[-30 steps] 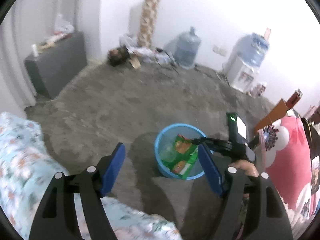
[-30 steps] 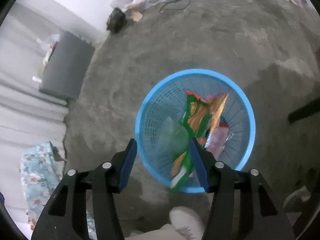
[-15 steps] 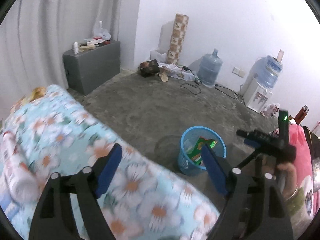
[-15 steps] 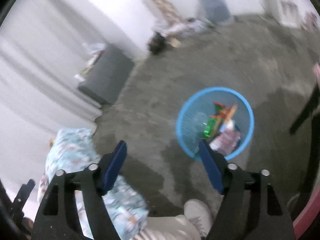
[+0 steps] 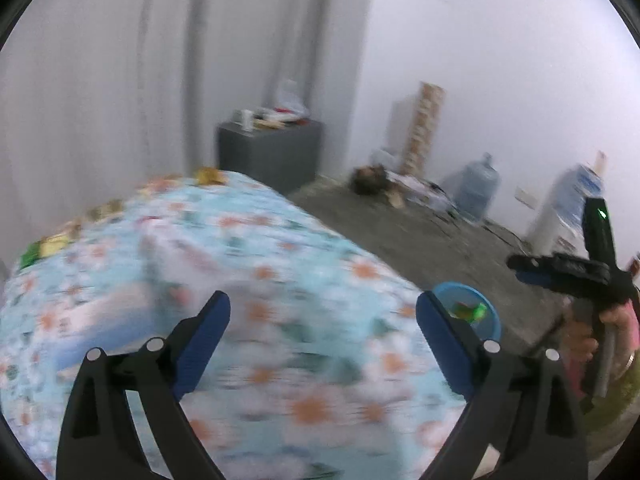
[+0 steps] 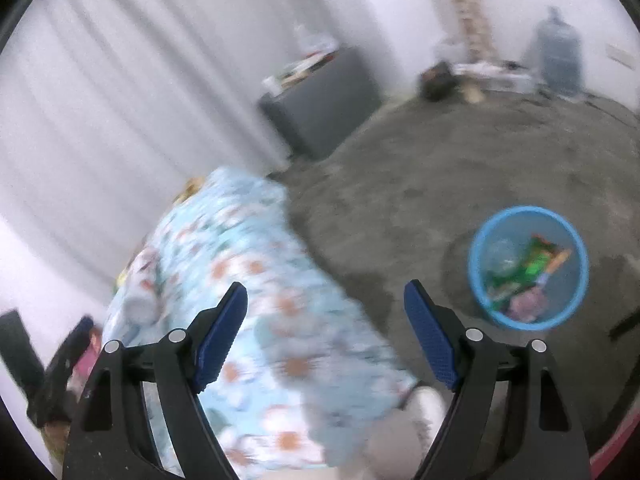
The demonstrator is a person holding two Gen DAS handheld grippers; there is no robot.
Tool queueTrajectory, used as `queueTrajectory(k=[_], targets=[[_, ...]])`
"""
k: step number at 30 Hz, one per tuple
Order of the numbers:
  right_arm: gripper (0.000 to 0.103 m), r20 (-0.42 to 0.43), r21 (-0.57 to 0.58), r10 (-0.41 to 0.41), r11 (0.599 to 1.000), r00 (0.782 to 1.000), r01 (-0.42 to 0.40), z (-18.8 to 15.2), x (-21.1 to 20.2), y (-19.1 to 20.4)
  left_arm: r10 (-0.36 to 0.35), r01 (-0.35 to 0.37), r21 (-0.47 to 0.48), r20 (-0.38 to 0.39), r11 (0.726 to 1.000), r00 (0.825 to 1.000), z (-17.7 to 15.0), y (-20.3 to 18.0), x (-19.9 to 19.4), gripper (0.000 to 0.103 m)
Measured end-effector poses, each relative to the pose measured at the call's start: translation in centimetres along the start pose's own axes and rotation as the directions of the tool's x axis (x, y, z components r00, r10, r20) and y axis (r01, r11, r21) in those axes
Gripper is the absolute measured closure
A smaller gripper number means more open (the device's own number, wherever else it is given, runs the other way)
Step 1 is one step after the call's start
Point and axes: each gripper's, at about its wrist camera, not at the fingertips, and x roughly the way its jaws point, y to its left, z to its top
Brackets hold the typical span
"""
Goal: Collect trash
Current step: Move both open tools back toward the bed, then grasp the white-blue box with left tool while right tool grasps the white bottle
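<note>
Over the floral bed [image 5: 248,264], both tongs, left [image 5: 322,340] and right [image 6: 326,330], gape wide with nothing in them. Looks like the hunt-for-more step: wrappers [image 5: 48,246] lie far left, blue bin [image 6: 528,266] well right on the floor. Next up, probably reaching for one.

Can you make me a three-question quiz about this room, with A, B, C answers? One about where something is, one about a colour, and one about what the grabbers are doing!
1. Where is the basket?
A. on the bed
B. on the floor
C. on the cabinet

2. What colour is the basket?
A. blue
B. red
C. yellow

3. How are the left gripper and right gripper?
A. both shut on wrappers
B. one open, one shut
C. both open and empty

Answers:
1 B: it stands on the grey floor, beside the bed.
2 A: its rim and mesh are blue.
3 C: each pair of jaws stands wide apart with nothing between.
</note>
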Motion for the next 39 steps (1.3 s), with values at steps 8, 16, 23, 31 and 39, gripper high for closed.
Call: queueTrajectory(k=[8, 16, 23, 31, 39], targets=[[0.026, -0.125, -0.153, 0.17, 0.97, 0.978, -0.188, 0.3, 4.3, 9.9, 0.151, -0.156, -0.107, -0.057, 0.982, 0.987, 2.1, 14.2, 1.4, 0.006], [0.026, -0.323, -0.242, 0.272, 0.902, 0.907, -0.357, 1.4, 11.8, 20.0, 0.059, -0.154, -0.33, -0.278, 0.931, 0.959, 1.4, 25.5, 7.5, 0.006], [0.026, -0.439, -0.202, 0.276, 0.897, 0.855, -0.393, 2.0, 18.0, 24.3, -0.1, -0.077, -0.454, -0.352, 0.887, 0.931, -1.8, 26.9, 6.3, 0.006], [0.026, -0.526, -0.204, 0.271, 0.88, 0.806, -0.428, 1.1, 20.3, 25.9, -0.316, 0.13, -0.453, -0.365, 0.882, 0.876, -5.1, 21.6, 0.8, 0.006], [0.031, -0.593, -0.294, 0.155, 0.872, 0.79, -0.392, 0.0, 22.5, 28.4, -0.118, 0.03, -0.256, -0.336, 0.966, 0.934, -3.9, 18.6, -0.4, 0.006]])
